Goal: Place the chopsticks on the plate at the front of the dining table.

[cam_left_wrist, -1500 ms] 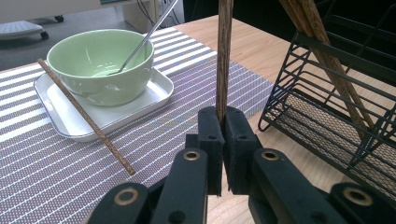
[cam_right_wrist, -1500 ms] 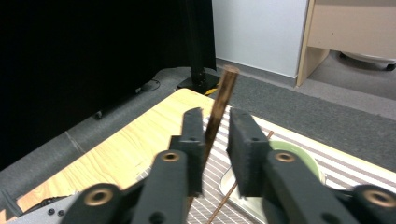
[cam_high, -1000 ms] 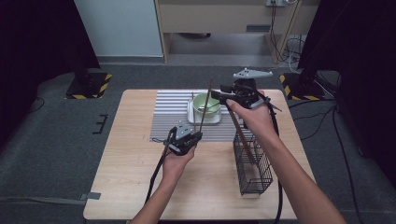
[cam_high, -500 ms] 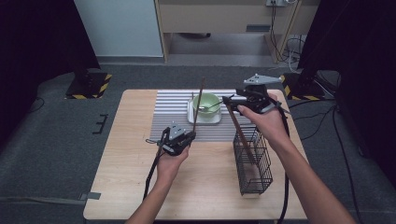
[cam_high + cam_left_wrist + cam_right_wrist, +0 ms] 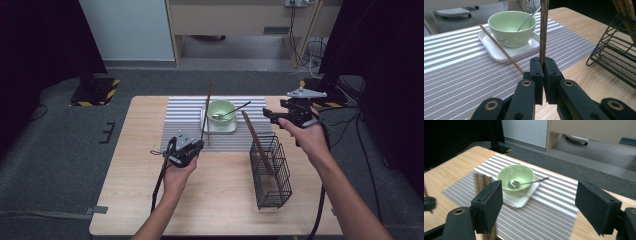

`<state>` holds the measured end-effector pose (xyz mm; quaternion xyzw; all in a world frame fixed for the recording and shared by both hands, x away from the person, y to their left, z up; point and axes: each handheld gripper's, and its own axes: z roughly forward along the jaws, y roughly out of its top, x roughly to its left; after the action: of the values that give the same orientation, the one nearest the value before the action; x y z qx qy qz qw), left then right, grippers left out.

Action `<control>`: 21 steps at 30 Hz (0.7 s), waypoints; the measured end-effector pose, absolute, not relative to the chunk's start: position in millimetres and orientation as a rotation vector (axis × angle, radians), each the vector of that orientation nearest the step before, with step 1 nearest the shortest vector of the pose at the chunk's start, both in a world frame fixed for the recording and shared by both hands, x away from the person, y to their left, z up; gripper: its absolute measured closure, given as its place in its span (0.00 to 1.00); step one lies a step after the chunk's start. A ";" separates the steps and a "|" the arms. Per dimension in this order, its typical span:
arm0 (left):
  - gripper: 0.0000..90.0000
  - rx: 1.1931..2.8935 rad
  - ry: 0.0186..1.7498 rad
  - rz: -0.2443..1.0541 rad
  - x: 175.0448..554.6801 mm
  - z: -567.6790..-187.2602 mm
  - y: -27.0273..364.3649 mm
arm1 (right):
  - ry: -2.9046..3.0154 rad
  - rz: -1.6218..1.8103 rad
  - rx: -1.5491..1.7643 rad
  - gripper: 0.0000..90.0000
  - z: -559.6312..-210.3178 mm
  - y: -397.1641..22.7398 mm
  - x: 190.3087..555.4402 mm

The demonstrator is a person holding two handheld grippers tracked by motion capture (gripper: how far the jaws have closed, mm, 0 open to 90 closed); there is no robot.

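— High view first: what is different from a second ago?

— One brown chopstick (image 5: 258,142) now leans in the black wire basket (image 5: 272,172) with nothing holding it. A second ago the right tongs (image 5: 272,116) were over the bowl, carrying it; half a second ago they were above the basket. Now they have pulled back toward the far right desk (image 5: 125,190) edge, and the right gripper view shows their pads (image 5: 489,205) wide apart, with nothing between them.

— And the other stick?

— The left tongs (image 5: 543,75) are clamped on the second chopstick (image 5: 544,30), holding it upright near the front edge of the striped mat (image 5: 185,120). They have slid a little left since before.

— Anything else around?

— A third stick (image 5: 499,47) lies on the mat, slanting against the white tray (image 5: 506,53) under the green bowl (image 5: 221,111), where a metal spoon (image 5: 231,111) rests.

— So what does that mean?

— I judge one stick is stowed, and the left one goes to the basket next.
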<state>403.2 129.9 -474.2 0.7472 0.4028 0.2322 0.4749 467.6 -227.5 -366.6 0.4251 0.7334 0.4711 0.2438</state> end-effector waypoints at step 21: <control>0.96 1.807 1.037 0.607 403.0 -478.9 141.4 | 1.931 1.164 1.326 0.28 -446.2 -298.6 455.8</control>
<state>403.0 141.4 -478.9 0.7365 0.4226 0.2474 0.4667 455.8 -298.6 -446.2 0.4896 0.7130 0.4296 0.2598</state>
